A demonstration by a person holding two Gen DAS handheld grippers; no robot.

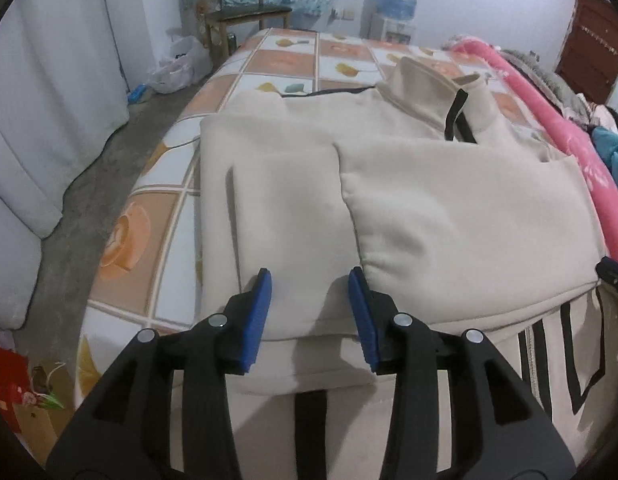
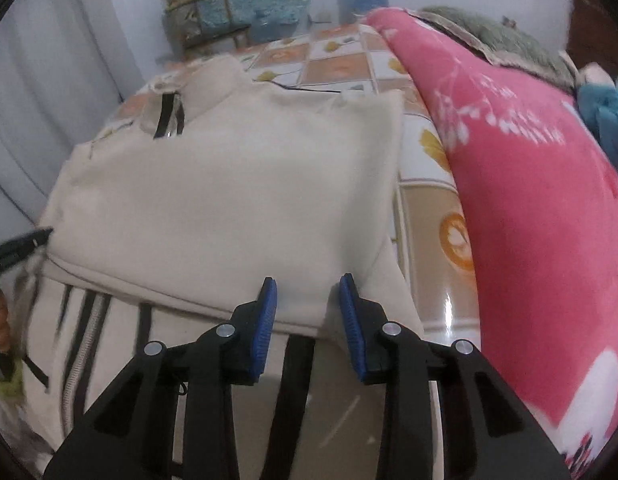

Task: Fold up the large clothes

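Note:
A large cream jacket (image 1: 429, 184) with black stripes and a zipper lies partly folded on the bed, collar at the far end. It also shows in the right wrist view (image 2: 229, 184). My left gripper (image 1: 311, 280) is open and empty, just above the folded sleeve near the near-left edge. My right gripper (image 2: 307, 284) is open and empty, above the jacket's near-right corner. The tip of the left gripper shows at the left edge of the right wrist view.
The bed has a tiled floral sheet (image 1: 157, 208). A pink blanket (image 2: 529, 200) is heaped along the bed's right side. A wooden chair (image 1: 245, 12), a water dispenser (image 1: 397, 0) and plastic bags (image 1: 177, 68) stand beyond. A white curtain (image 1: 49, 100) hangs left.

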